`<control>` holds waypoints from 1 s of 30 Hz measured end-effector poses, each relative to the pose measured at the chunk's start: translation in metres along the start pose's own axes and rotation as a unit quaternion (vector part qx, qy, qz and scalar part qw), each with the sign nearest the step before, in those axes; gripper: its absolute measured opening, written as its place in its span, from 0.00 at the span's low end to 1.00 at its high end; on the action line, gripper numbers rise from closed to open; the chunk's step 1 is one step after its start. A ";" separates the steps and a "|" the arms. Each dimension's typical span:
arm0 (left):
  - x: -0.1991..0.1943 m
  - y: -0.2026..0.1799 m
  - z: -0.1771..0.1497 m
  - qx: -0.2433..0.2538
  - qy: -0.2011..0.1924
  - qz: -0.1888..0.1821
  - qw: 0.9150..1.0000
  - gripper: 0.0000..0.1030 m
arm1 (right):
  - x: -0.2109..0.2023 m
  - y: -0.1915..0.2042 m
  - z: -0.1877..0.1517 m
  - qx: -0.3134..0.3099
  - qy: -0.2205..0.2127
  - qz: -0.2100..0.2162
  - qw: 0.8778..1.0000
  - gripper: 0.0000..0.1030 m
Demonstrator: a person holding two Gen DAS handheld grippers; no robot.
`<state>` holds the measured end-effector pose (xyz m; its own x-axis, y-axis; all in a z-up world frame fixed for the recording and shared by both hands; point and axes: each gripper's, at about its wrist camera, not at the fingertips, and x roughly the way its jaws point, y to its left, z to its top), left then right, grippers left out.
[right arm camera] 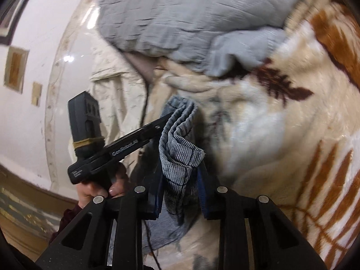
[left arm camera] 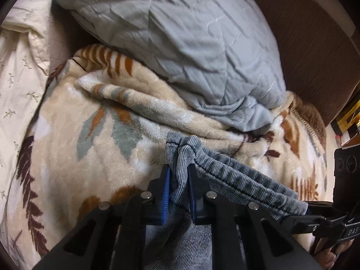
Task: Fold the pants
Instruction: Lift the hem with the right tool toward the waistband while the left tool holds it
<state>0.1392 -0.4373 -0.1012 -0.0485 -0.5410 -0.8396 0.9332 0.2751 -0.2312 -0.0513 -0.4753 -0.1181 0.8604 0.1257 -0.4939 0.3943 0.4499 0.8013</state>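
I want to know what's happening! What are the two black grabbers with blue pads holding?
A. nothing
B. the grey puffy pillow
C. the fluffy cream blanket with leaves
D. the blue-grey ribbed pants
D: both the left gripper and the right gripper pinch bunched folds of the blue-grey ribbed pants between their blue pads.

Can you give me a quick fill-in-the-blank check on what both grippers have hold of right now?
1. The left gripper is shut on the ____.
2. The right gripper pinches the same pants, bunched into ____.
3. Under the pants lies a fleecy blanket printed with ____.
4. A ____ quilt is piled on the blanket.

Missing words: pants; folds; leaves; grey
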 end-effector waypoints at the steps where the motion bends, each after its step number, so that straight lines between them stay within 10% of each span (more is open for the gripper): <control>1: -0.009 0.002 -0.001 -0.004 -0.010 -0.005 1.000 0.16 | -0.001 0.008 -0.002 -0.012 -0.003 0.006 1.000 0.23; 12: -0.117 0.038 -0.050 -0.069 -0.117 -0.011 0.991 0.16 | 0.001 0.079 -0.032 -0.124 0.005 0.059 0.990 0.23; 30: -0.206 0.149 -0.258 -0.278 -0.156 0.074 0.945 0.15 | 0.110 0.137 -0.186 -0.228 0.222 0.042 0.947 0.26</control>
<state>0.1965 -0.0801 -0.0895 0.2565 -0.6483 -0.7169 0.5868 0.6938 -0.4175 0.0377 -0.2356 -0.1250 0.6221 0.4912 -0.6098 0.0634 0.7446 0.6645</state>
